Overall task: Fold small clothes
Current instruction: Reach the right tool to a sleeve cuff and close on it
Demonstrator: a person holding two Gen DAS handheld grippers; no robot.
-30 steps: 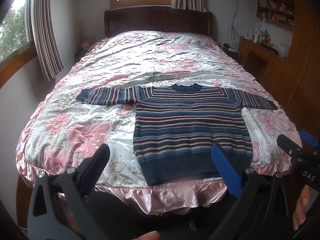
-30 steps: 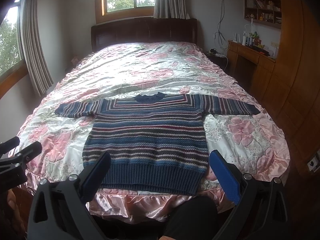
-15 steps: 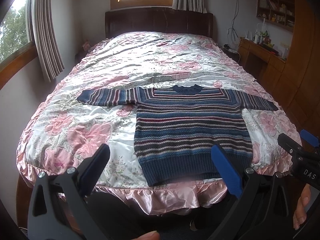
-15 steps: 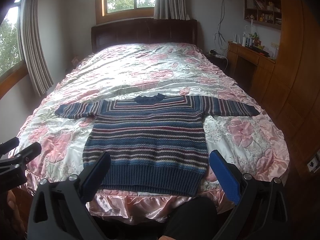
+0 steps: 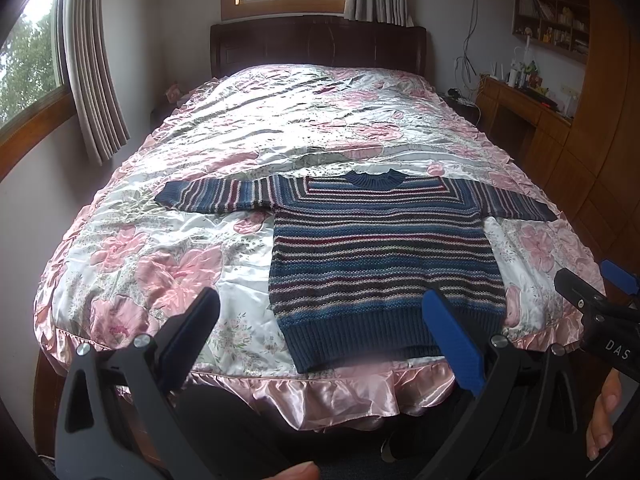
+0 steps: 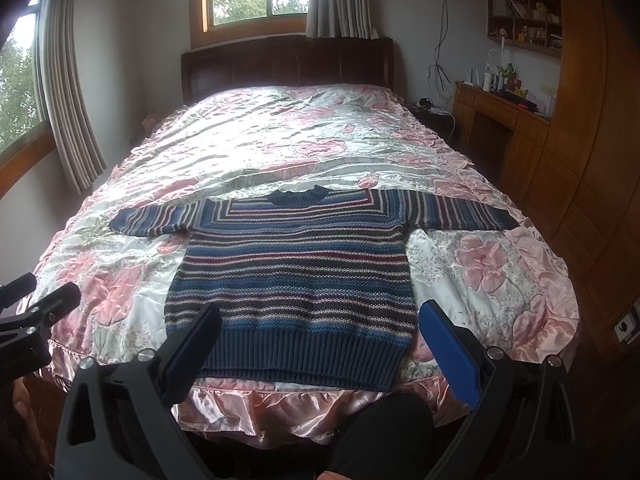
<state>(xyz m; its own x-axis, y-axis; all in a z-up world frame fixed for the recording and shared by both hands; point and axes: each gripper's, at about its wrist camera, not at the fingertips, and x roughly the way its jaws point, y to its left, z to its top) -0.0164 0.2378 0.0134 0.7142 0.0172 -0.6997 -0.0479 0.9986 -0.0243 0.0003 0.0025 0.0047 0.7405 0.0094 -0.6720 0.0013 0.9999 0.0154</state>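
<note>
While both tools hang back at the foot of the bed, nothing is gripped: the left gripper (image 5: pixel 320 322) stands with its black and blue jaws spread wide and empty, and the right gripper (image 6: pixel 320 330) is the same, held just short of the mattress edge. Past them comes the ruffled pink satin hem of the floral bedspread (image 6: pixel 500 272), and lying flat on it, close to the near edge, the navy, maroon and white striped knitted sweater (image 6: pixel 296 268). Its ribbed dark-blue waistband is nearest, the round collar points toward the dark wooden headboard (image 6: pixel 288 64), and both sleeves are stretched out sideways. Farther off are grey curtains and a wooden desk along the right-hand wall.

Folding has not begun, by the look of it; the garment is merely laid out. A sensible first move would be to reach forward, pinch a sleeve cuff or a waistband corner on each side, and bring that edge across the body. Thick knit on slippery satin may slide when tugged.
</note>
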